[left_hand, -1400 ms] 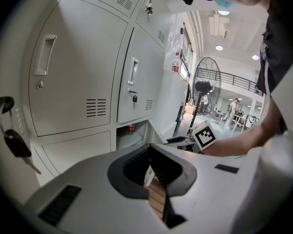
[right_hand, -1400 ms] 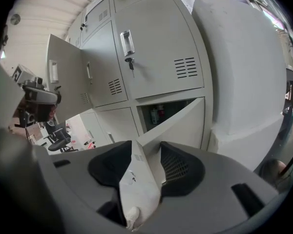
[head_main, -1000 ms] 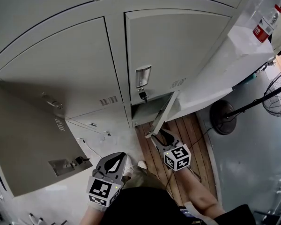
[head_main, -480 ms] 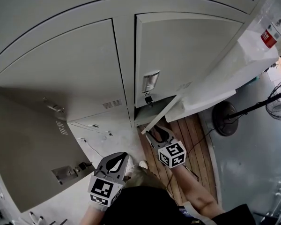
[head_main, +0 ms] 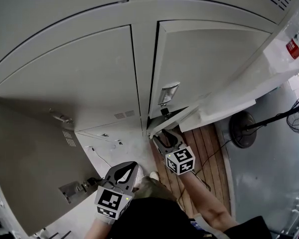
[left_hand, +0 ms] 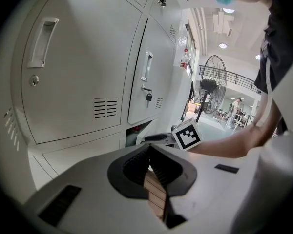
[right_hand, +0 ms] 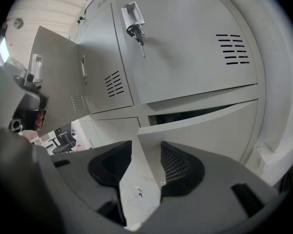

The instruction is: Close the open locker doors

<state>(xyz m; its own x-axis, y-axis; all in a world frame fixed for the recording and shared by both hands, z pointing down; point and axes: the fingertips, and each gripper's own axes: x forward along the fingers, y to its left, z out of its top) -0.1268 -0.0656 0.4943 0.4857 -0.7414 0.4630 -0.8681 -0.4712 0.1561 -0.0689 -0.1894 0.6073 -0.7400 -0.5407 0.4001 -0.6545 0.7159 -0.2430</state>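
Down low at the lockers, the right hand-held gripper (head_main: 162, 137) is clenched on the free edge of the small bottom locker door (head_main: 175, 119). In the right gripper view the door's edge (right_hand: 200, 130) runs straight between the two jaws of the right hand-held gripper (right_hand: 141, 147). That door sits nearly flush with the locker front, with only a thin dark slit showing above it. Just above hangs the closed tall door with a key (right_hand: 136, 33) in its lock.

The left hand-held gripper (head_main: 123, 172) hangs nearer the person, well apart from the lockers. Seen in its own view, the left hand-held gripper (left_hand: 149, 152) has its jaws pressed together with nothing between them, just the wooden floor (head_main: 204, 148) visible behind.

Far left, a big locker door (head_main: 30, 168) stands wide open, swung out toward the person, with its handle on the near edge. On the right, a standing fan (head_main: 289, 116) rests on the grey floor beside the lockers.
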